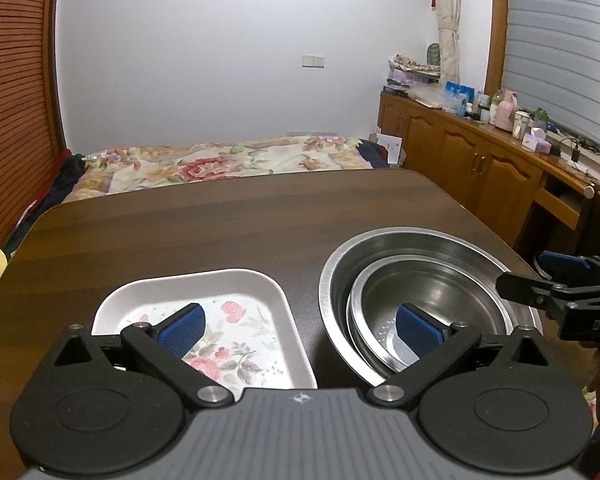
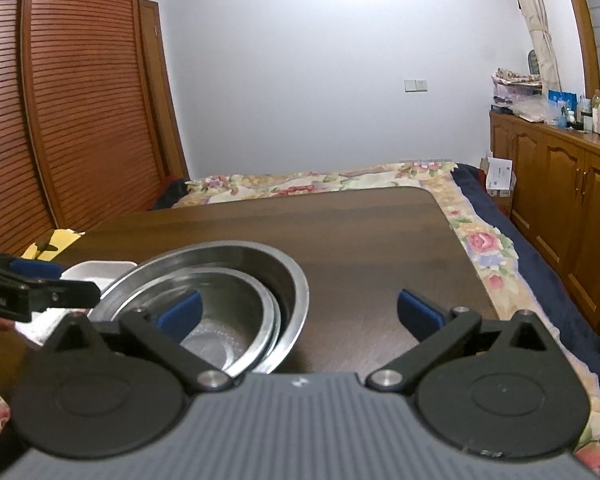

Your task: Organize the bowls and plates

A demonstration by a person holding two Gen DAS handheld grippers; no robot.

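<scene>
The steel bowls (image 1: 420,300) sat nested, smaller inside larger, near the right edge of the dark wooden table (image 1: 220,220). Just left of them lay a white flowered tray plate (image 1: 204,320), apart from the big bowl's rim. The left gripper (image 1: 300,326) hovered above both, fingers spread wide and empty. The right gripper (image 2: 298,314) was likewise wide and empty.
</scene>
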